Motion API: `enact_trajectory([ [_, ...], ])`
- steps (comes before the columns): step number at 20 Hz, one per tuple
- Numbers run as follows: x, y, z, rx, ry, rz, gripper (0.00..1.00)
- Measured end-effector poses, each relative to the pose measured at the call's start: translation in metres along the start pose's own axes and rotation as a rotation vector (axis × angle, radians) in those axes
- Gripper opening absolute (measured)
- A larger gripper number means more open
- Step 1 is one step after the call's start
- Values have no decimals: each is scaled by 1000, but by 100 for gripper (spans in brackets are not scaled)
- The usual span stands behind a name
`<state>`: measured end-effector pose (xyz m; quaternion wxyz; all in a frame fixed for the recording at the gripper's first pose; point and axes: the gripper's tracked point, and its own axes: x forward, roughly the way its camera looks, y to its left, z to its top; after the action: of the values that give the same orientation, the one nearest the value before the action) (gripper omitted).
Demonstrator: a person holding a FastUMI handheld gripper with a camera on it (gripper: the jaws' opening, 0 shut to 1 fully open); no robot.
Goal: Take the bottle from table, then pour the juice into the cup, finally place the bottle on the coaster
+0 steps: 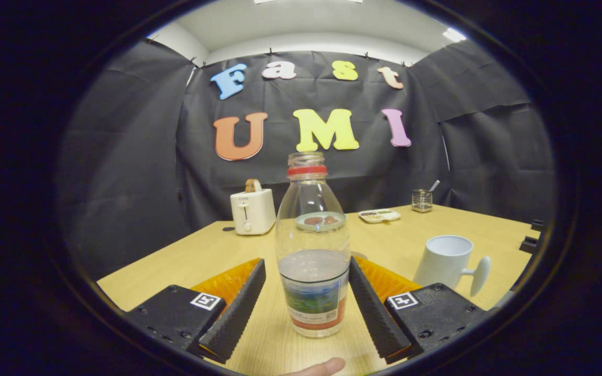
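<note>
**Student:** What does the gripper view show?

**Instructor:** The gripper (307, 284) stands wide open, holding nothing. The clear plastic bottle with a red neck ring and no cap (311, 245) stands upright on the pale wooden table (186, 256), between the two fingers. A sliver of table shows between the bottle and the left finger; on the right, contact cannot be ruled out.

**Student:** And the liquid?

**Instructor:** It fills roughly the lower third, its surface just above the printed label. The white handled mug (447, 261) stands beyond the right finger, well apart from the bottle. A round disc seen through the bottle's glassy wall may be the coaster; that is uncertain.

**Student:** Which step is in hand?

**Instructor:** Judged from the layout, the grasp itself: the bottle is not yet taken.

**Student:** How is it done well?

**Instructor:** Keep the bottle centred so both pads meet it together; an uneven close would likely push or tip it. Gripping at the label band, low on the body, should hold it steady. With the mouth uncapped, lift it upright before tilting towards the mug.

**Student:** Anything else nearby?

**Instructor:** A white toaster (252, 210), a small tray (379, 215) and a glass holder (421, 200) stand far back; a fingertip (322, 367) shows below the bottle.
</note>
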<state>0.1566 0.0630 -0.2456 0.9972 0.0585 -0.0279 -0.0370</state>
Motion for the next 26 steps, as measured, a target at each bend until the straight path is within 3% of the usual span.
enact_trajectory([
  [2, 11, -2, 1, -14, -30, -26, 100],
  [7, 0, 7, 5, -25, -1, 0, 77],
  [10, -7, 20, 13, 123, 22, 71, 77],
  [17, -17, 33, 39, 344, 68, 122, 77],
  [26, -17, 26, 38, 734, 164, 156, 77],
])
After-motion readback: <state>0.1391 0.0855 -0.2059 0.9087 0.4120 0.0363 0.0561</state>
